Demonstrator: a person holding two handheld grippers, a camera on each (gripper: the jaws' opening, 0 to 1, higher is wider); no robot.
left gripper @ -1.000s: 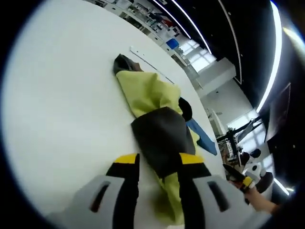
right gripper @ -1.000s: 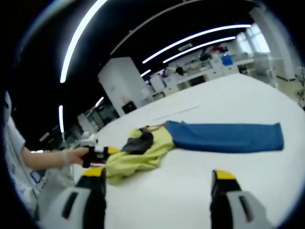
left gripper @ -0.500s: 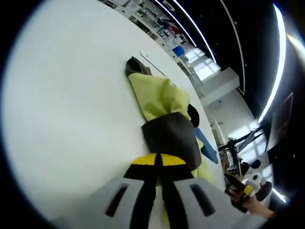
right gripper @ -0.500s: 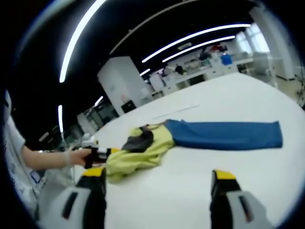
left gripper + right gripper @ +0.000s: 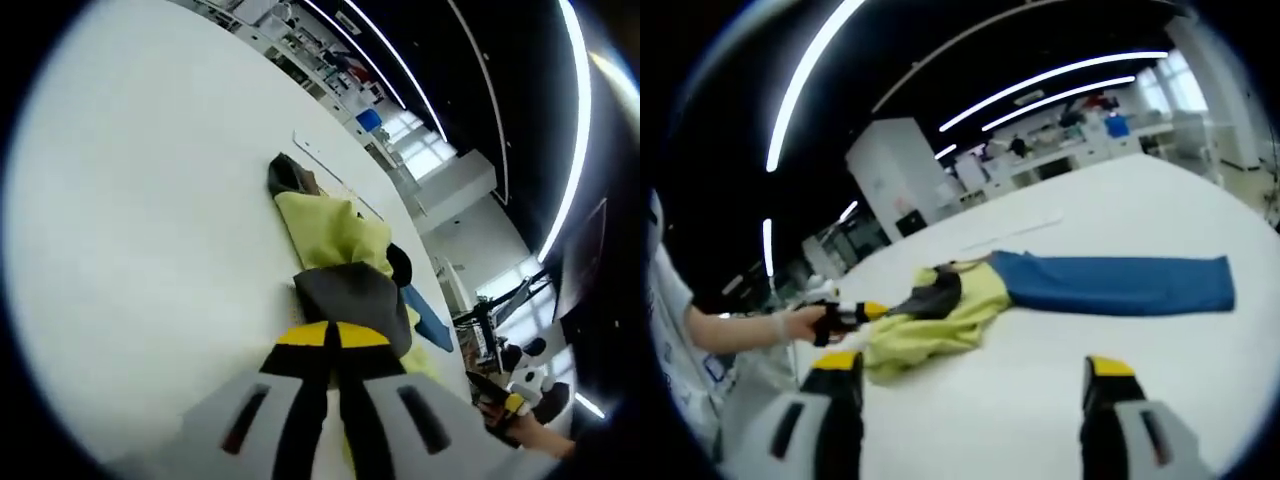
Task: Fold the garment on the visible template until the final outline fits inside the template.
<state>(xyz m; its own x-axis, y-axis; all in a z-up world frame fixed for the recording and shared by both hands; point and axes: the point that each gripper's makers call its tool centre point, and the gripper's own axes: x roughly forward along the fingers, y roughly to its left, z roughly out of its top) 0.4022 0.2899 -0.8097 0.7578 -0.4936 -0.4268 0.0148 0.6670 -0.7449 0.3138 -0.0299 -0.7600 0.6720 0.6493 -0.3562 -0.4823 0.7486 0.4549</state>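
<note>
Now the left gripper, its jaws closed on the dark grey end of the crumpled yellow, grey and blue garment lying on the white table, seems to begin the first fold, so the open, empty right gripper should next take hold of the blue end.

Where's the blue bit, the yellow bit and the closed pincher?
Blue part (image 5: 1120, 285), right gripper view, middle of cloth.
Yellow part (image 5: 940, 325), right gripper view, crumpled middle.
Left gripper (image 5: 333, 335), left gripper view, yellow tips.
</note>
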